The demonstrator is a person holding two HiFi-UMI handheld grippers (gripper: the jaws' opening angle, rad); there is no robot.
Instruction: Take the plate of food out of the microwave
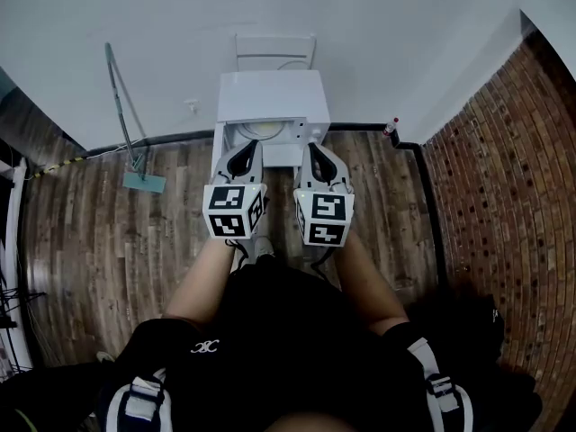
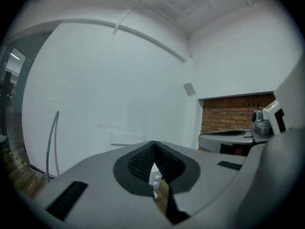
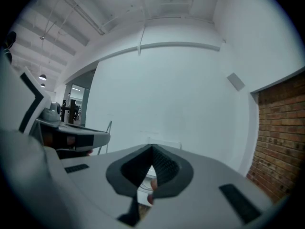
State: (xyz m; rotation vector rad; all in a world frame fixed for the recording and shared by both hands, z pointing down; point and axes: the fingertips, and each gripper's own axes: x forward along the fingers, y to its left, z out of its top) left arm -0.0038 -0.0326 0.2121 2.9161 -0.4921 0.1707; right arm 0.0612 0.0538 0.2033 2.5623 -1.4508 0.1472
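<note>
Position of item: the plate (image 1: 264,131) lies inside the open front of the white microwave (image 1: 270,95), straight ahead of both grippers and just beyond their tips. It sits between the two lines of approach, slightly nearer the left gripper's side. Neither gripper touches it.

Left gripper (image 1: 245,145): held level, pointing at the left part of the microwave opening. In the left gripper view the jaws (image 2: 153,142) meet at the tip with nothing between them. Only a small white part and a strip of wooden floor (image 2: 163,194) show through the gap behind the tip.

Right gripper (image 1: 312,148): held beside the left one, near but apart, pointing at the right part of the opening. Its jaws (image 3: 152,147) are closed together and empty. Through the gap behind the tip, the right gripper view shows a curved rim of the plate (image 3: 144,184) and a reddish-pink piece of food (image 3: 153,184) — its kind cannot be told.

Appearance of item: from the head view the plate is a pale, round disc, partly hidden by the microwave's top edge; food on it is too small to make out there.

Surroundings: a white chair (image 1: 274,50) stands behind the microwave against the wall, a mop (image 1: 124,124) leans to the left, and a brick wall (image 1: 504,178) runs along the right.
</note>
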